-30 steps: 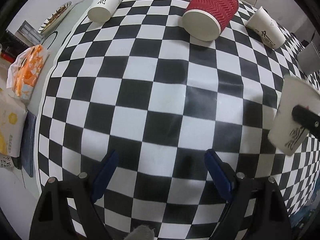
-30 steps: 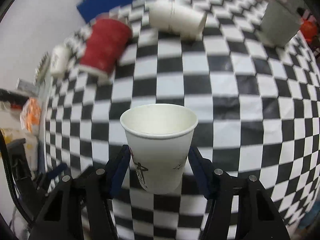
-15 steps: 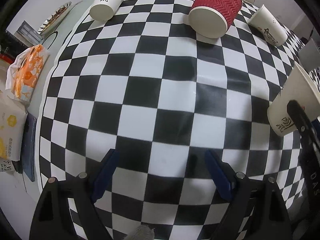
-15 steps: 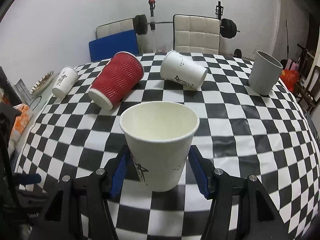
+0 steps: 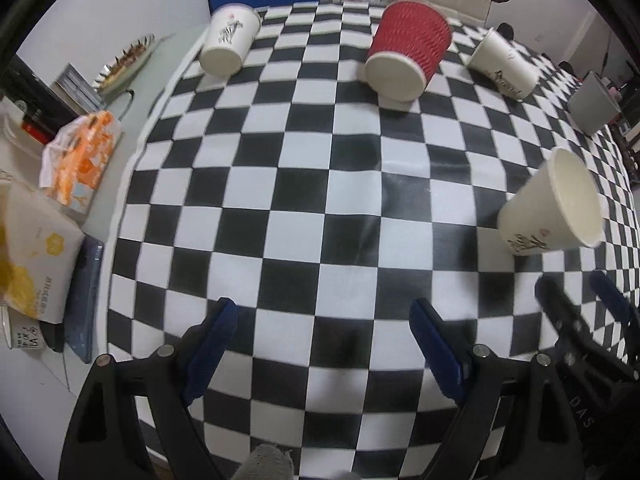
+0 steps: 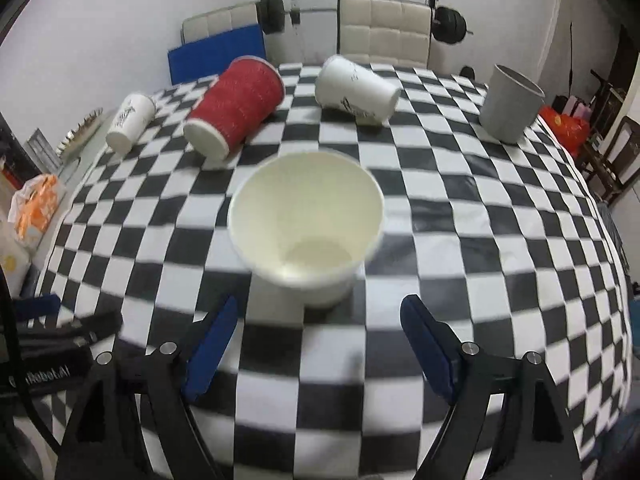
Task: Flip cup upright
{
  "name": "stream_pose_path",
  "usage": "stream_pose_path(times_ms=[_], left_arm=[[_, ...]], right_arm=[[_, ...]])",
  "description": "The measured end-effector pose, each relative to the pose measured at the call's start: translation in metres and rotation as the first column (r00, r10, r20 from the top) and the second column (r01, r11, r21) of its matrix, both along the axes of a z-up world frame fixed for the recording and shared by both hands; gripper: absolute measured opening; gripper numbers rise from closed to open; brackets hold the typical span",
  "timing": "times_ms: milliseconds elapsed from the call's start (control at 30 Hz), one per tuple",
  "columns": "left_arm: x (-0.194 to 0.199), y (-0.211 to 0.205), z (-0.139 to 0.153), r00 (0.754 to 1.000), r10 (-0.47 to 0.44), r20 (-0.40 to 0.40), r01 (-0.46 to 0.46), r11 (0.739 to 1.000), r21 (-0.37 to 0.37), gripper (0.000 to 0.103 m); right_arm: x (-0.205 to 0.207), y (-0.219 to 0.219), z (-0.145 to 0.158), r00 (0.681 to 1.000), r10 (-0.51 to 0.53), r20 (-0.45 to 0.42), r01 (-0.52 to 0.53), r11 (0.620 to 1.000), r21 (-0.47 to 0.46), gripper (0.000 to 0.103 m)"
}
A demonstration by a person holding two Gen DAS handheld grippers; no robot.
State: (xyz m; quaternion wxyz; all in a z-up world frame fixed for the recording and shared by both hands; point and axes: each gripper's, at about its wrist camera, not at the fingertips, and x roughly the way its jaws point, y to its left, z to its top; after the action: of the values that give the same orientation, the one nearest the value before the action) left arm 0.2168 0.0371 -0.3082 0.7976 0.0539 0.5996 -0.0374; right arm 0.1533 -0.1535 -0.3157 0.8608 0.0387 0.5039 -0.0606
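Observation:
A white paper cup [image 6: 308, 224] stands upright on the checkered tablecloth [image 6: 480, 240], mouth up, just ahead of my right gripper [image 6: 316, 332], which is open and pulled back from it. The same cup [image 5: 554, 206] shows at the right of the left wrist view, with the right gripper [image 5: 580, 300] below it. My left gripper [image 5: 324, 332] is open and empty over the cloth's near part. A red ribbed cup [image 6: 236, 108], a white printed cup [image 6: 356, 90] and a small white cup [image 6: 130, 122] lie on their sides farther back.
A grey cup [image 6: 510, 104] stands upright at the back right. Off the cloth's left edge lie an orange-and-white bag [image 5: 78, 158], a white carton [image 5: 34, 256] and a plate [image 5: 124, 64]. Chairs and a barbell stand behind the table.
My right gripper has opened, let go of the white cup and drawn back. The cup now stands on the cloth. My left gripper stays open.

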Motion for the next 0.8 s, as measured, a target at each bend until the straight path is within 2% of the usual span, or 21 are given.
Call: stream_pose_path(times_ms=[33,67,300,367,533,800], left_arm=[[-0.007,-0.001,0.005,1.000,-0.006,0.011,0.006,1.000,0.004,0.097],[-0.015,-0.010,0.012,1.000,-0.015,0.024,0.014,1.000,0.009,0.098],[-0.050,-0.007,0.059,0.995,-0.028,0.096,0.028,1.000,0.010,0.098],[-0.064,-0.011,0.078,0.991,-0.036,0.131,0.033,0.999,0.025,0.098],[-0.093,-0.016,0.127,0.977,-0.034,0.210,0.034,0.999,0.003,0.098],[-0.156,-0.015,0.201,0.956,0.000,0.293,0.007,1.000,-0.023,0.098]], right_arm=[[-0.006,-0.001,0.004,1.000,-0.010,-0.017,0.010,1.000,0.000,0.085],[-0.014,-0.002,0.010,0.999,-0.028,-0.034,0.027,1.000,-0.008,0.085],[-0.057,-0.013,0.060,0.989,-0.107,-0.099,0.104,0.994,-0.033,0.086],[-0.067,-0.015,0.079,0.989,-0.111,-0.095,0.107,0.993,-0.048,0.086],[-0.100,-0.018,0.134,0.994,-0.091,-0.056,0.087,0.994,-0.070,0.086],[-0.162,-0.025,0.219,0.998,-0.055,-0.017,0.053,0.995,-0.083,0.086]])
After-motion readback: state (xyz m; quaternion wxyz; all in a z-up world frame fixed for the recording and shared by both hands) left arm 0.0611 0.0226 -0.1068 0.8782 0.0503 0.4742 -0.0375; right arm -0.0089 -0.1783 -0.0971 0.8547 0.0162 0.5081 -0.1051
